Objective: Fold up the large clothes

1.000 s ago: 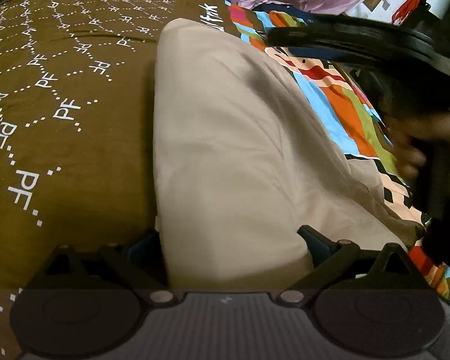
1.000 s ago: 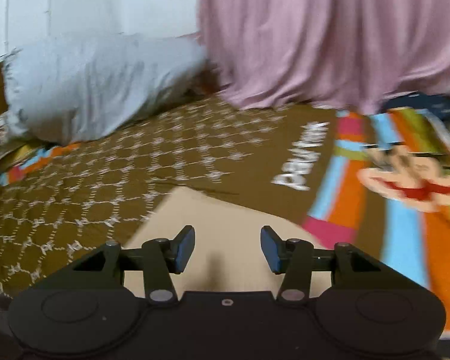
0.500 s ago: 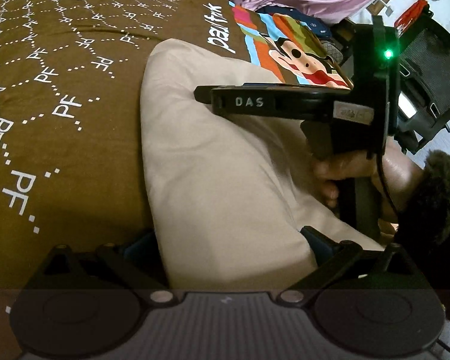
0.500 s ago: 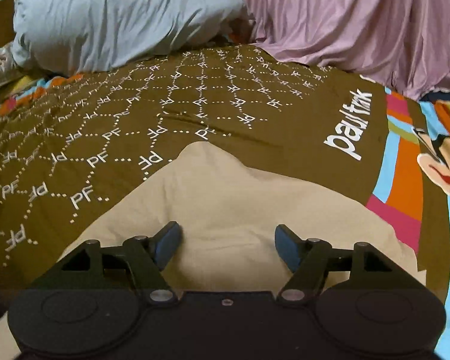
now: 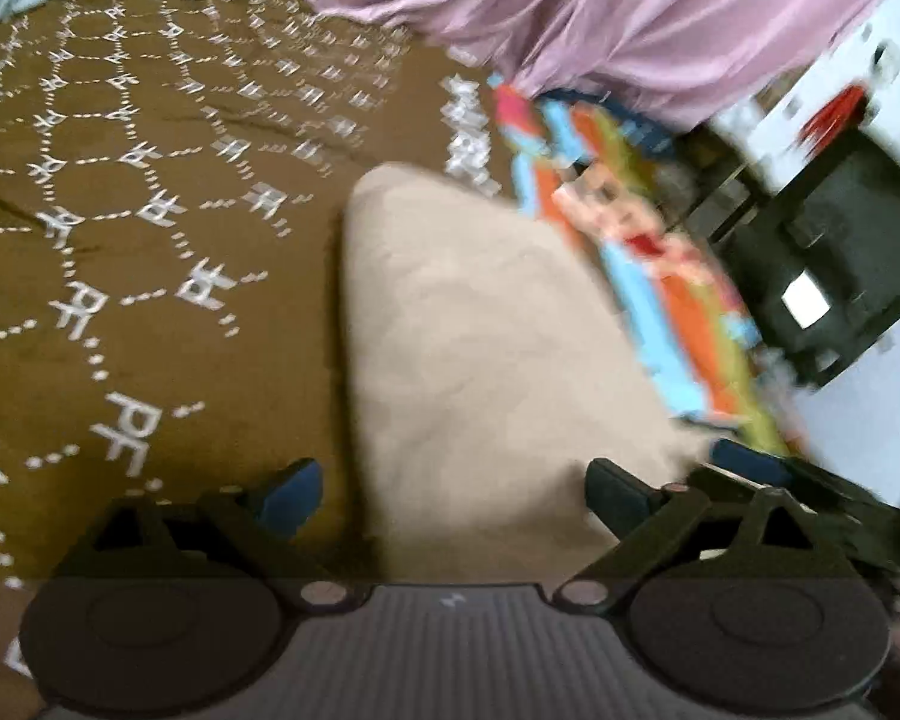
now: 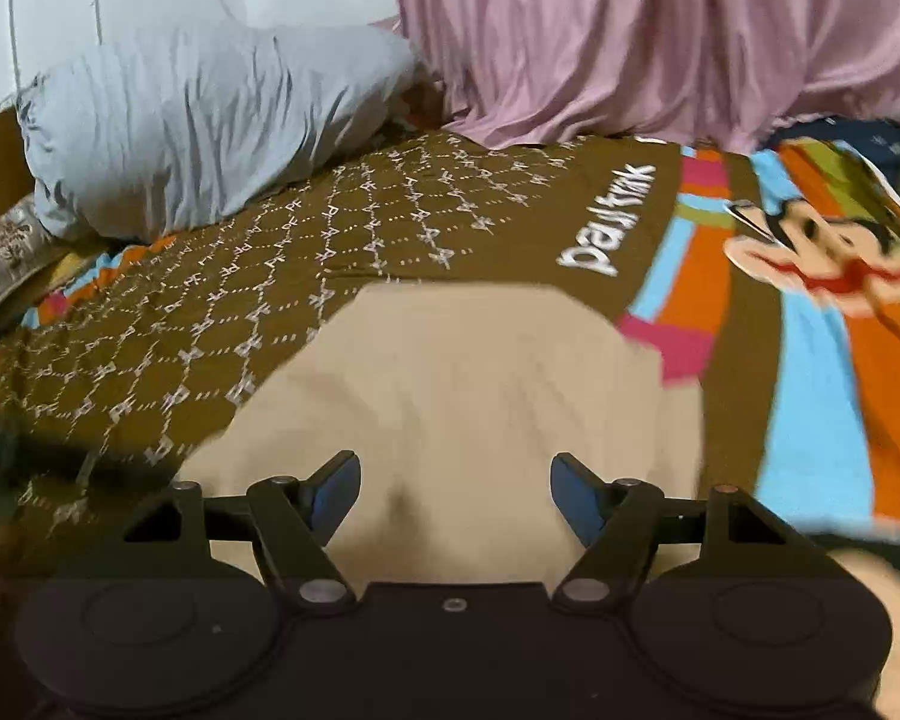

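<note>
Left gripper (image 5: 453, 489): jaws wide and closing a little, pads pressing on nothing. Straddles the near left edge of the garment (image 5: 486, 348): one finger (image 5: 291, 489) over the bedspread (image 5: 120, 228), the other over beige cloth. Right gripper (image 6: 455, 495): jaws apart, empty, hanging over the near middle of the garment (image 6: 468, 384), cloth below both pads, no pinch.

Garment itself: beige, already doubled into a compact slab with rounded far corners, flat on the brown patterned part of the bedspread (image 6: 342, 252), its right side reaching the striped cartoon panel (image 6: 810, 276). Far beyond, grey pillow (image 6: 198, 114) and pink drape (image 6: 630, 42), well apart from the work.

Step, by judgement: between folds, both tools free after a fold laid down, lining up for the next hold. Next move likely to call for lowering onto the near edge, pinching every layer at two spread points, then carrying that edge over to the far one without dragging the stack. Left view blurred, so exact contact there hard to tell.
</note>
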Demonstrator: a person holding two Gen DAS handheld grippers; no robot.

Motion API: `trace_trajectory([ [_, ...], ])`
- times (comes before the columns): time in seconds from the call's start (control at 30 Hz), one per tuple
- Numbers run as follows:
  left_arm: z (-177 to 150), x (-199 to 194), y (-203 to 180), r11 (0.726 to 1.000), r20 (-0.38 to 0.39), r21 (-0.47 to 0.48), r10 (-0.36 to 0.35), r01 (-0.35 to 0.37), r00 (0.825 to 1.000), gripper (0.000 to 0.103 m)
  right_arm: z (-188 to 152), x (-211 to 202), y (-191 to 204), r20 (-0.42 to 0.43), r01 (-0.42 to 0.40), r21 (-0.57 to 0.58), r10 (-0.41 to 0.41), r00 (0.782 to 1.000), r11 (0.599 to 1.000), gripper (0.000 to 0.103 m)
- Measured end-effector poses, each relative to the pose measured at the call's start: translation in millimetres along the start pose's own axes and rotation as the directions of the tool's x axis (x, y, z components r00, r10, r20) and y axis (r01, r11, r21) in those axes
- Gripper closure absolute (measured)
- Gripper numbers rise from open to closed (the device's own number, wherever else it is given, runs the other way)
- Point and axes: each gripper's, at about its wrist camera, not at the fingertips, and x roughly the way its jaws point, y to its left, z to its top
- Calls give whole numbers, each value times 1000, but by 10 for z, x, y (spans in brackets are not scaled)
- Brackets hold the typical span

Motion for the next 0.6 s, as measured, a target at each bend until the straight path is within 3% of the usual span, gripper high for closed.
trace_trajectory([
  [0.13,-73,95,-87,998,-18,50,47,-46,999,1,-371,-34,75,-14,65,15,-65,998,998,31],
  [0.27,-97,113,-149,993,-26,77,92,-90,995,0,-535,46,-127,3,13,182,-13,1000,983,30],
  [0.4,-128,87,-189,991,-18,86,108,-106,994,0,-474,-147,-134,95,5,170,-21,995,985,31],
  [0.5,-133,81,-186,992,-19,86,99,-97,995,0,-452,-330,-279,169,97,244,-141,975,965,31],
  [0.6,-110,97,-132,995,-38,59,77,-75,996,0,-471,-406,-535,168,159,369,-234,958,916,30],
])
